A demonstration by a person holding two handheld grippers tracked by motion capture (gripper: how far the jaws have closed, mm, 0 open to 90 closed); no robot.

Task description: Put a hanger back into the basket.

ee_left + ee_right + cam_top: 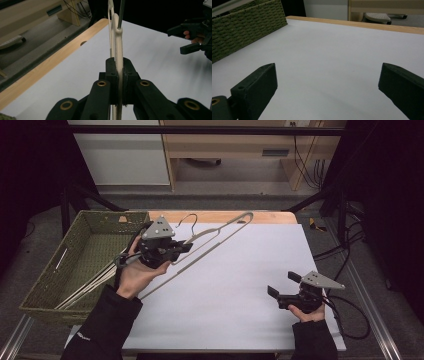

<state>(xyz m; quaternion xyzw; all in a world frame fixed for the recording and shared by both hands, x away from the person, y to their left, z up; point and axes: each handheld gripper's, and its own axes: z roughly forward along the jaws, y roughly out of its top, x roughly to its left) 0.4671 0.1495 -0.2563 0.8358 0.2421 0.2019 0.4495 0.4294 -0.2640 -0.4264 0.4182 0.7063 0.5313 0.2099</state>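
So the counter (240,285) has a green woven basket (80,255) hanging off its left edge with more hangers inside. Left tongs (172,251) are clenched on a beige clothes hanger (210,237) lifted over the counter; it looks light, stiff and a bit slick, so that arm is probably the best grip. Right tongs (283,284) hang released, well apart.

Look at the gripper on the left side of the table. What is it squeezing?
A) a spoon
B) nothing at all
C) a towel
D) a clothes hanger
D: the left gripper is shut on a pale clothes hanger, whose bar sits pinched between the two black jaws in the left gripper view and stretches out over the white table.
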